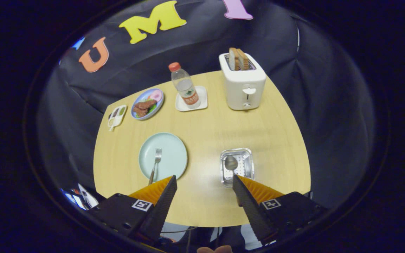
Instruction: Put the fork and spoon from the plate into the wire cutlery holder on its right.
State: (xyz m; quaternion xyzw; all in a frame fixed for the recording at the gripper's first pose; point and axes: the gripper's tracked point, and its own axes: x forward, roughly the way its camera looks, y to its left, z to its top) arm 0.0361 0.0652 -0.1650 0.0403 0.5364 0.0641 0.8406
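Observation:
A silver fork (155, 163) lies on the pale green plate (174, 149), tines pointing away, just ahead of my left finger. To the plate's right stands the wire cutlery holder (247, 165), and a spoon (231, 163) stands in it with its bowl up. My gripper (204, 180) hovers high above the table's near edge, open, with nothing between its fingers. The holder sits just ahead of the right finger.
A white toaster (243, 84) with bread slices stands at the table's far right. A water bottle (185, 86) rests on a white coaster, beside a blue plate of food (148, 104) and a small sauce dish (117, 116). Bare wooden tabletop (206, 130) lies between them.

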